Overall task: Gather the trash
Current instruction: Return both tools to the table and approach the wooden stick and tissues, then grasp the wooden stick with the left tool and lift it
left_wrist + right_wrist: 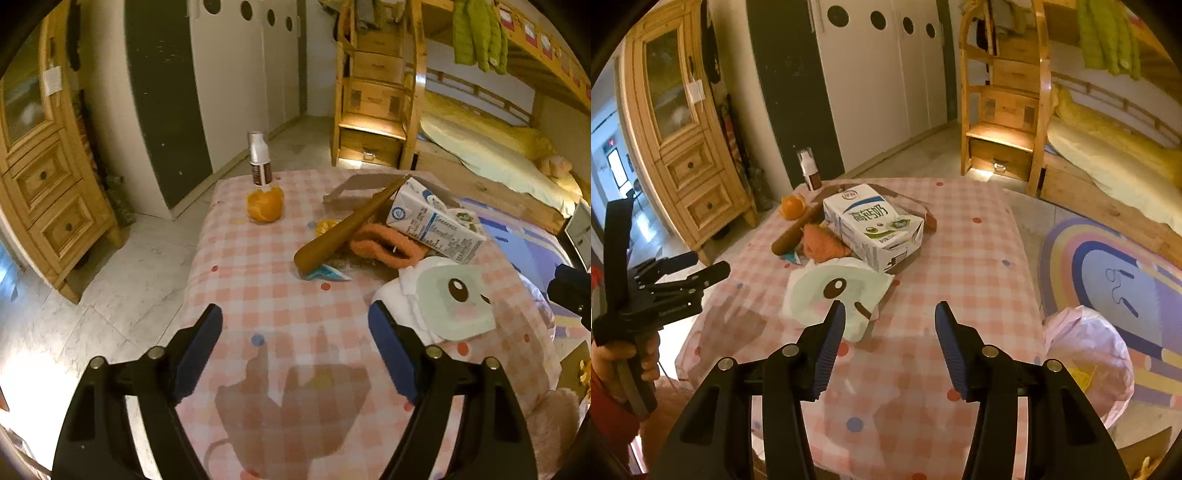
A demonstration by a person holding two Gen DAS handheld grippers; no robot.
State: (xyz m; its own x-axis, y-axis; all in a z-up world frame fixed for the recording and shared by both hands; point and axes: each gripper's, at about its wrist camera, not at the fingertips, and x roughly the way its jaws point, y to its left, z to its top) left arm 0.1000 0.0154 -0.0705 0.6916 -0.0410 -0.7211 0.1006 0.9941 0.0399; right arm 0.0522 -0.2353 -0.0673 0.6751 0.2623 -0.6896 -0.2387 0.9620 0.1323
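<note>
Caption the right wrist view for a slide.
Open right gripper above checked tablecloth, facing milk carton, cartoon-face wrapper and pink trash bag.

Both grippers are pointing downward, empty: the left gripper [295, 345] is holding its fingers wide apart, the right gripper [890, 334] less so.
</note>
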